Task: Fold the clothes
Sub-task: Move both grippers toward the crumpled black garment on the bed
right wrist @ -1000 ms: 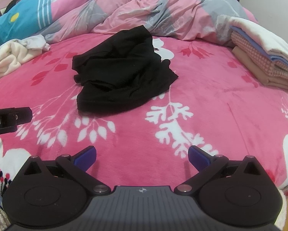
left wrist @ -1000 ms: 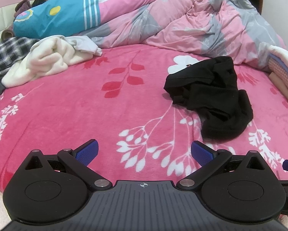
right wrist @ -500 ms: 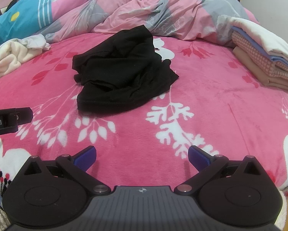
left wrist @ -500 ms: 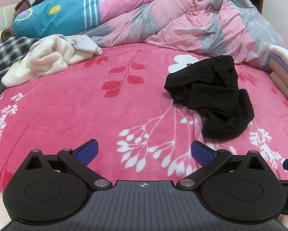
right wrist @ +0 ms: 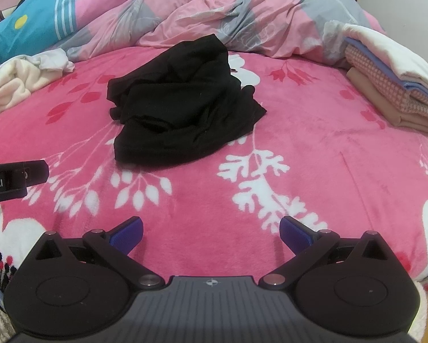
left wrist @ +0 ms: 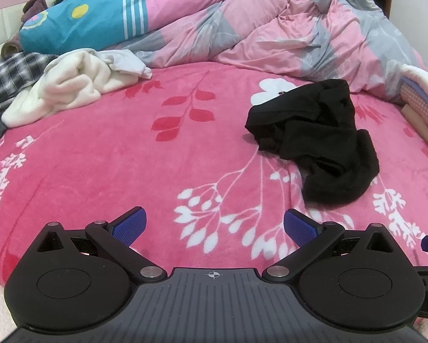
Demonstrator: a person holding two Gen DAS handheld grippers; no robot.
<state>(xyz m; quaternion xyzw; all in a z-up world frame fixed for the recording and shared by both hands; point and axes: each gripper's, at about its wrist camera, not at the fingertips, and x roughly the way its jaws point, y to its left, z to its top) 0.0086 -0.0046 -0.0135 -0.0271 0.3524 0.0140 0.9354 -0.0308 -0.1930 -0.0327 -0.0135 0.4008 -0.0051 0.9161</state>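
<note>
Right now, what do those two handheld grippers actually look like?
Both look the same: the left gripper and right gripper each have a ribbed dark grey body, two round black discs, black link arms with silver pivot pins, and blue textured finger pads. A small crosshair mark sits on each body.

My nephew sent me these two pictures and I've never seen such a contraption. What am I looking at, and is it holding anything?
These are two hand-held grippers, one per hand, each with a camera looking along its blue-tipped fingers. The left gripper and right gripper are both open and empty. Both views show a bed with a pink floral blanket. On it lies a crumpled black garment, not yet folded. A folded stack sits at the right, a cream garment at the left, a rumpled duvet behind.
</note>
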